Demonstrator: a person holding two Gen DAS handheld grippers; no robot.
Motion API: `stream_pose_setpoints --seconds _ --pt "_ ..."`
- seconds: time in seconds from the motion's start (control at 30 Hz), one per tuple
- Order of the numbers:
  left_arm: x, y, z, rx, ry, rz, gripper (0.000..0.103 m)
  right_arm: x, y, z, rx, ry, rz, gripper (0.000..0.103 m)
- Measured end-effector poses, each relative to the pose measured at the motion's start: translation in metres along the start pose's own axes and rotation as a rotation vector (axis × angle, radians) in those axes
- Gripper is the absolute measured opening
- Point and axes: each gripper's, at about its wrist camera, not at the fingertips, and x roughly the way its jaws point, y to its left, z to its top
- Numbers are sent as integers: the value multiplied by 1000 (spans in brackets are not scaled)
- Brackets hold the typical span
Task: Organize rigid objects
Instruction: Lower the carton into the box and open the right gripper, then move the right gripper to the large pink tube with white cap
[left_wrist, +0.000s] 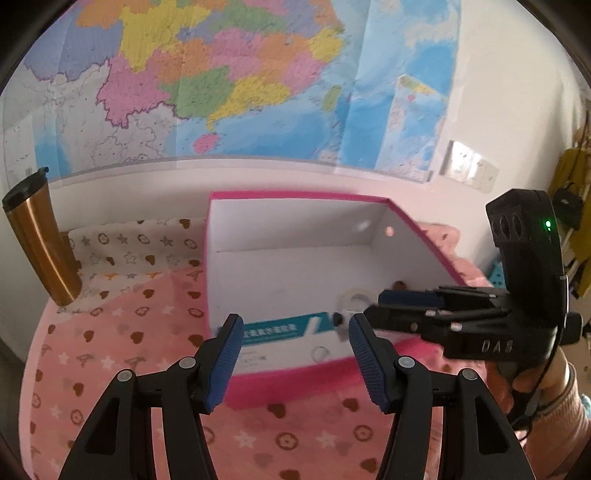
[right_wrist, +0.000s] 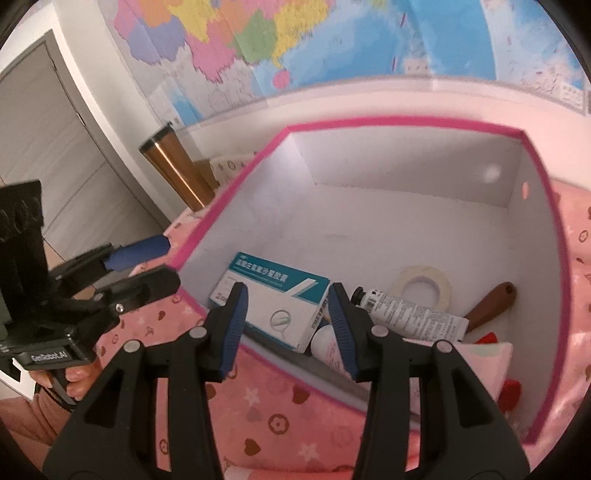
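Note:
A pink box with white inner walls stands on the patterned cloth. Inside it lie a teal-and-white carton, a roll of pale tape, a white tube with a black cap, a brown handle and a small pinkish bottle. My left gripper hovers at the box's near left corner, open, nothing between its blue pads. My right gripper reaches over the box's near wall, open and holding nothing.
A gold tumbler with a black lid stands left of the box near the wall. A pink-and-white packet with red spots lies in the box's near right corner. A map covers the wall behind. A hand holds the right gripper.

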Motion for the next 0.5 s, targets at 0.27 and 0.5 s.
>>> stream_pose_setpoints --seconds 0.27,0.5 --pt "-26 -23 -20 28 -38 -68 61 -58 -4 -16 -2 -106 2 48" --pt "-29 -40 -44 42 9 -127 62 -98 -19 -40 42 -160 -23 48"
